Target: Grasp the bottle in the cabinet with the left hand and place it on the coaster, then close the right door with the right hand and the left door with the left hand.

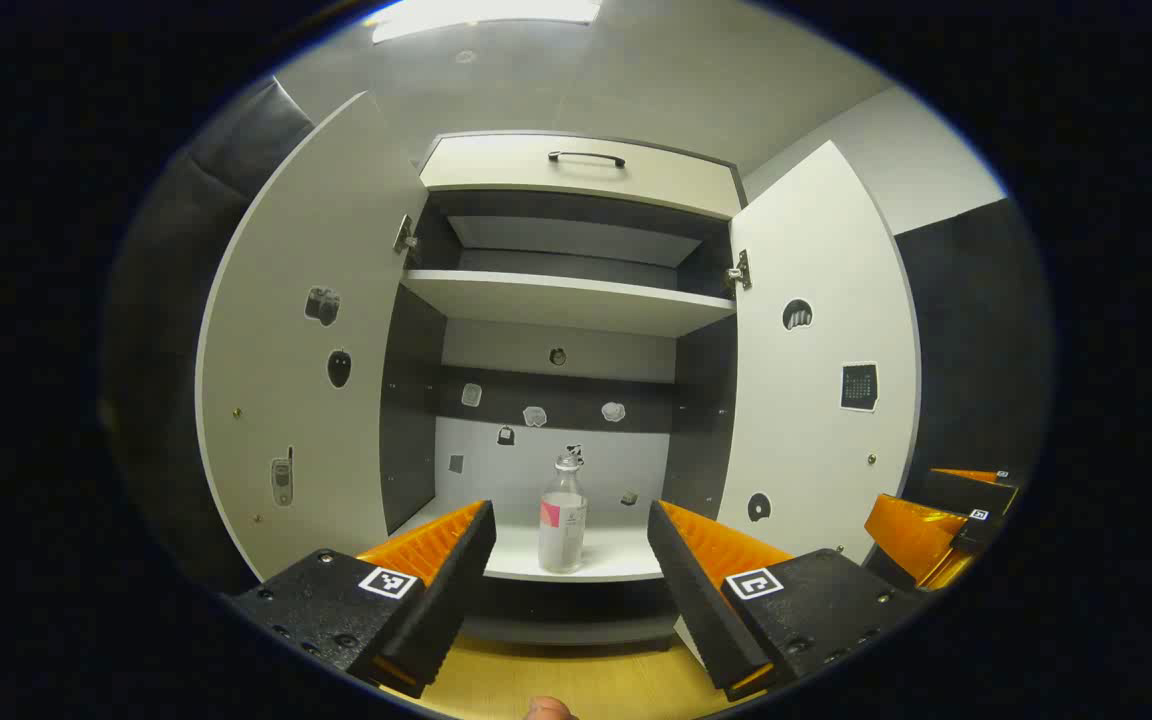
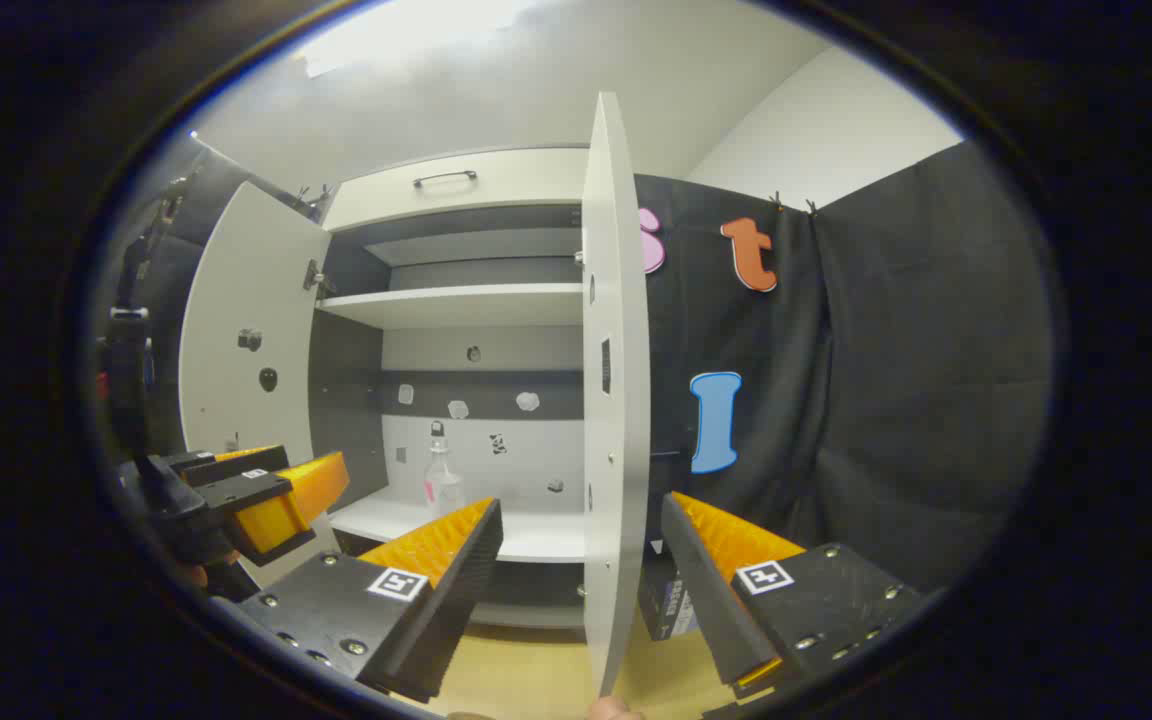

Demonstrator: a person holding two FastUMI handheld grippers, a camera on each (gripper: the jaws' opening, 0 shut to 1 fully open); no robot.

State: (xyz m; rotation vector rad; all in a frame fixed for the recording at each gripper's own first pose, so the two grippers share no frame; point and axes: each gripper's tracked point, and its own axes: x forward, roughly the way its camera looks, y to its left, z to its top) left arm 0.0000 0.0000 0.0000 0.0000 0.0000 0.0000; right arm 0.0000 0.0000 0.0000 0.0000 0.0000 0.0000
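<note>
I see the bottle [image 1: 563,515] standing upright on the cabinet's [image 1: 576,170] lower shelf, both doors swung open. My left tongs [image 1: 569,560] gape wide before it, apart from it; my right tongs [image 2: 581,560] gape wide astride the right door's [image 2: 616,400] edge.

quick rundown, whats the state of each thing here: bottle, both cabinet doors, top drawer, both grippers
bottle: upright on the cabinet's lower shelf, capped, not gripped
left door: swung open
right door: swung open, seen edge-on in the right gripper view
drawer: shut
left gripper: open, in front of the cabinet, lined up with the bottle, short of it
right gripper: open, its fingers either side of the right door's edge, not pressing it
</note>
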